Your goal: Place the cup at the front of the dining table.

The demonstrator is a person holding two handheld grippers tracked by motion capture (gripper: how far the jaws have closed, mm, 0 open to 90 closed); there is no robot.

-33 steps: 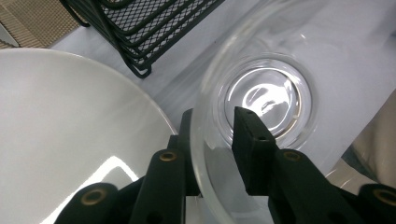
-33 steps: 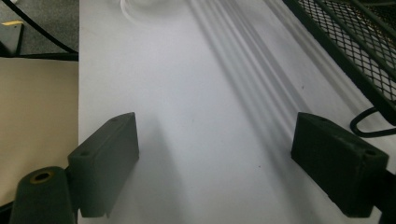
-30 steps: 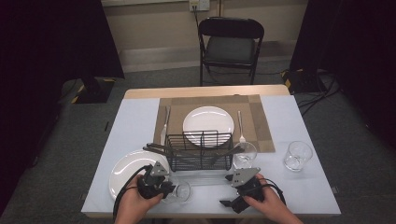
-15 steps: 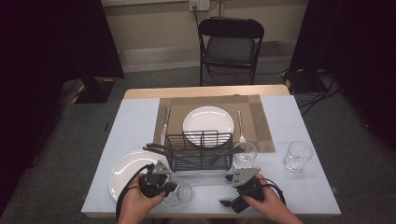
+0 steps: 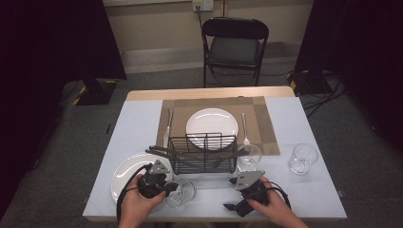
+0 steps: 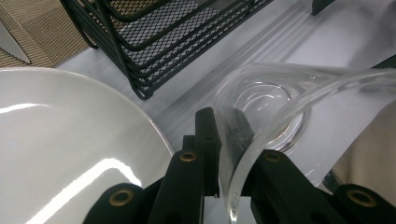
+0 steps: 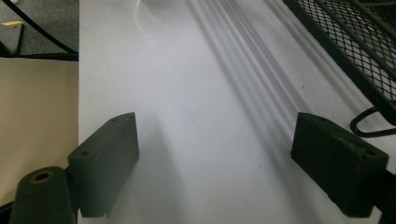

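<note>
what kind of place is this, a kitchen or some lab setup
Probably a staged recording room, not a kitchen: one covered table laid with a placemat and plate, a folding chair, black curtains at both sides.

Glass (image 5: 180, 192) sits right of the plate (image 5: 126, 173), seemingly just before the basket (image 5: 203, 154).

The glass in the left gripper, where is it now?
High view: the glass sits at the table's near left edge, between the white plate and wire basket, rim clamped by the left gripper.

Gripped a clear glass (image 5: 180, 192) in the left claw (image 5: 167, 189) at the tabletop's (image 5: 142, 118) six o'clock edge, just beside a white plate (image 5: 124, 173).
</note>
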